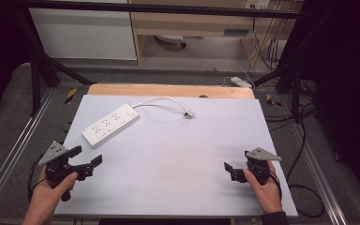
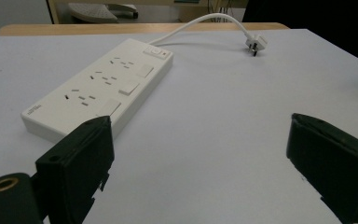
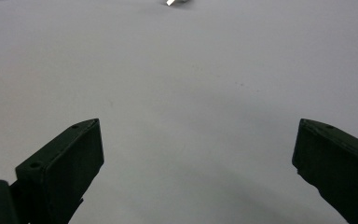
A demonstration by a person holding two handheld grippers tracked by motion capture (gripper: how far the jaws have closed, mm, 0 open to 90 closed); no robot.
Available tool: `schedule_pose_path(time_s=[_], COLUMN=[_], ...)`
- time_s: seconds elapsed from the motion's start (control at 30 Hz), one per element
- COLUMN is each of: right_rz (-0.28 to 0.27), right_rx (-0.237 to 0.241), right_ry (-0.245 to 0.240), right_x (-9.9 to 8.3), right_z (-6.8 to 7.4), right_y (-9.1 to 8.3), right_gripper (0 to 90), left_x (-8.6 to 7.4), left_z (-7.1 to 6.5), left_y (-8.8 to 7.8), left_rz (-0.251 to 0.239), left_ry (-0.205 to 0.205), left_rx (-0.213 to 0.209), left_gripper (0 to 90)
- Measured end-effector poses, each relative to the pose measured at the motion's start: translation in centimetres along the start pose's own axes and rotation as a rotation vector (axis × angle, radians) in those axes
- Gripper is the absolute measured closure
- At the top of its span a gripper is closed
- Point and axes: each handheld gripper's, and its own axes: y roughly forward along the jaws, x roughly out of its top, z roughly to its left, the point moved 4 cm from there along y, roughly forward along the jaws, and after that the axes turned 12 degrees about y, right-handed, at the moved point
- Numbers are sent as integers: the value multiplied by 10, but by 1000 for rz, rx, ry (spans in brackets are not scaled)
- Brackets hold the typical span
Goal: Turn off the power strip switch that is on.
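A white power strip [image 1: 110,124] with three socket groups lies at the back left of the pale table [image 1: 178,154], and its white cable [image 1: 161,100] curves right to a loose plug [image 1: 188,114]. My left gripper [image 1: 87,155] is held low at the front left, open and holding nothing, a short way in front of the strip. In the left gripper view the power strip [image 2: 100,88] lies just beyond the left jaw of my left gripper [image 2: 200,135], with the plug [image 2: 255,45] farther off. My right gripper [image 1: 232,171] hovers at the front right, open over bare table; in its own view the right gripper [image 3: 198,140] is wide apart.
A wooden strip [image 1: 168,90] runs along the table's far edge. Metal frame rails [image 1: 23,136] flank both sides, and black cables [image 1: 304,187] trail on the floor at the right. A shelf unit [image 1: 192,23] stands behind the table.
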Motion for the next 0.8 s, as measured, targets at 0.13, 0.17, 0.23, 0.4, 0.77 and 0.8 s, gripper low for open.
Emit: schedule_pose_path(time_s=[0.13,0.17,0.23,0.4,0.77,0.8], right_rz=[5,5,4,1,1,0], right_rx=[7,9,13,16,16,15], right_ry=[5,-6,-10,-1,0,0], right_x=[0,-1,-1,0,0,0], right_z=[1,1,1,1,1,1], right_y=[0,0,0,-1,-1,-2], right_gripper=[24,24,25,24,24,24], left_x=[3,4,6,11,19,20], left_z=[0,1,2,4,13,13], left_y=[5,6,9,12,23,24], left_rz=[15,21,31,32,62,64], left_ry=[5,0,1,1,-8,-5], left_rx=[-4,-7,-11,-16,-6,-7], left_gripper=[74,74,74,74,74,74])
